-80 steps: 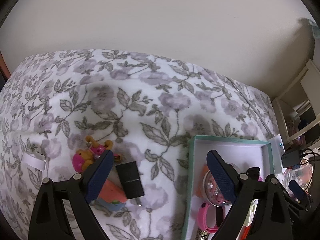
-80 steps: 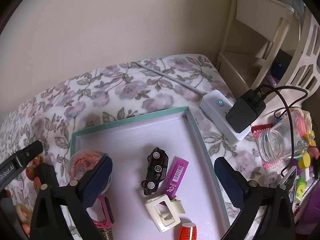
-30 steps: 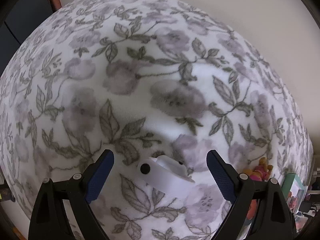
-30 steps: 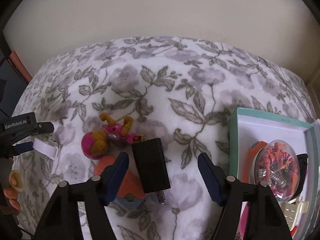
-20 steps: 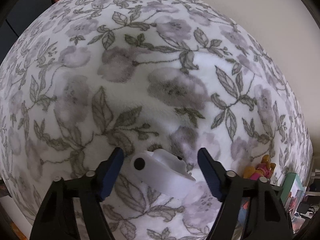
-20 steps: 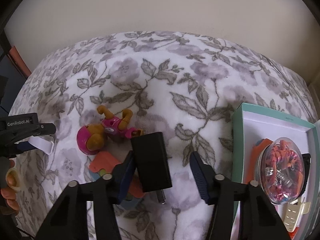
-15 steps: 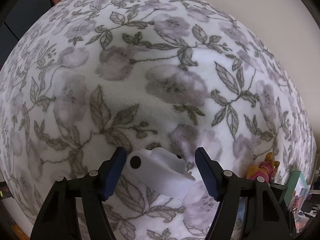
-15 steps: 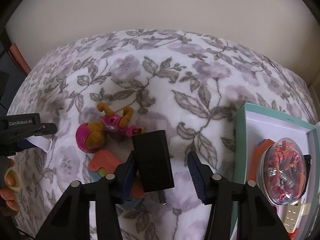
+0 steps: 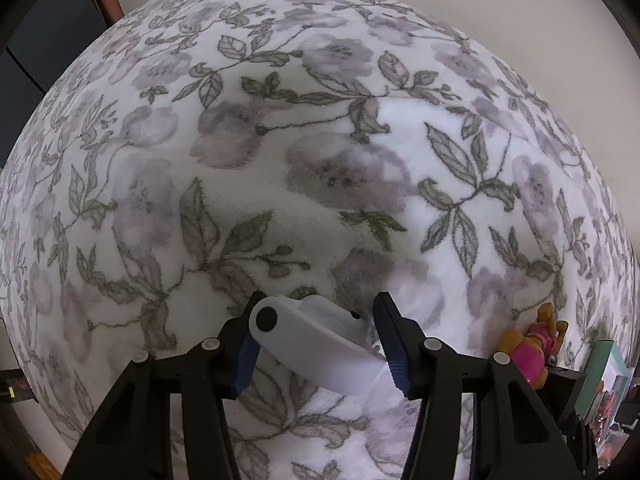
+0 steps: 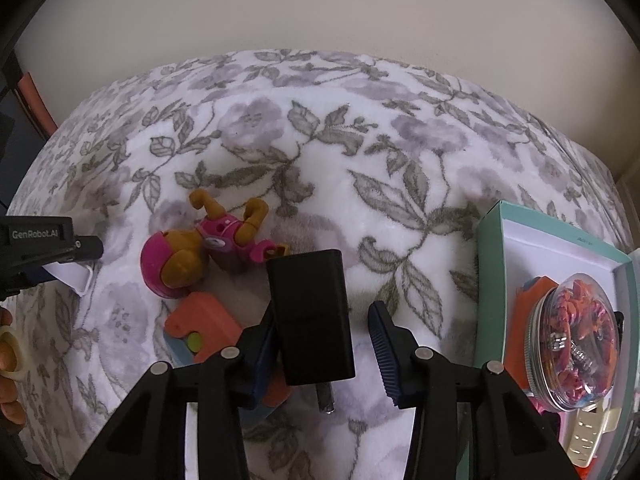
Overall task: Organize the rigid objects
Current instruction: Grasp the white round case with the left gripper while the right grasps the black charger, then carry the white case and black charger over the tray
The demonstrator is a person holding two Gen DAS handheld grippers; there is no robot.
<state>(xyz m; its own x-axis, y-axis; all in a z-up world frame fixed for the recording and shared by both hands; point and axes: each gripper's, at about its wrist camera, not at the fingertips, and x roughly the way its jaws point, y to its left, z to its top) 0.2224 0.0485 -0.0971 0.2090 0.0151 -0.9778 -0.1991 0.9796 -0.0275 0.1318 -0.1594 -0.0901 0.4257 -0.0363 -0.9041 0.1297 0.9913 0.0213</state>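
Observation:
A white plastic piece [image 9: 316,340] with a black dot lies on the floral blanket [image 9: 320,160]. My left gripper [image 9: 316,320] points down over it with its jaws closing, and a pad meets each end of the piece. In the right wrist view a black charger block [image 10: 310,312] with metal prongs lies between the closing jaws of my right gripper [image 10: 322,320]. The left pad touches the block's side. The right pad stands apart from it.
A pink and orange toy figure [image 10: 208,248] and an orange and blue item [image 10: 200,328] lie left of the charger. At the right a teal box [image 10: 492,264] holds a clear round container [image 10: 572,340] and a cream hair clip [image 10: 588,428]. A person's hand [image 10: 8,360] shows at the left edge.
Both pairs of jaws have narrowed. The left gripper sank slightly and closed in on the white piece. The right gripper's left pad reached the charger. Earlier the right gripper hung over the box.

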